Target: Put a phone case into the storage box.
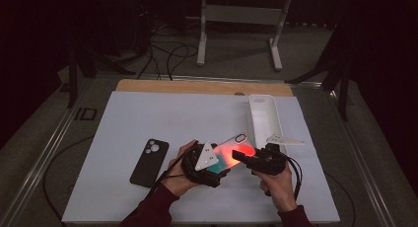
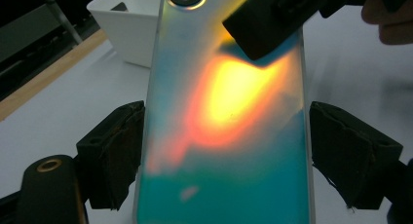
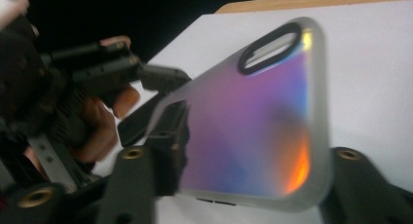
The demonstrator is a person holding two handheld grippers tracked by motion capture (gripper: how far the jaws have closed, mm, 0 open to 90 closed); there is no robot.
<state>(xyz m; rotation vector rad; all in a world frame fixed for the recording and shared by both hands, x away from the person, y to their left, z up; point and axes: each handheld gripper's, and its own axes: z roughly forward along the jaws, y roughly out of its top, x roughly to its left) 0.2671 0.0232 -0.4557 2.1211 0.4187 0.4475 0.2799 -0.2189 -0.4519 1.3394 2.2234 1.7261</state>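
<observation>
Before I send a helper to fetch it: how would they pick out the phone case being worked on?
Start at the white mat covering the table, and look at its near edge, where the left gripper and right gripper meet. The iridescent case is held up between them. Unlike the black phone lying flat to its left and the white tray behind, it glows orange and teal.

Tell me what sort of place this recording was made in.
Probably a lab or recording studio, not a home. A white mat covers a workbench, cables trail over the floor behind it, and a white equipment stand rises beyond. Both grippers, left and right, hold an iridescent phone case.
</observation>
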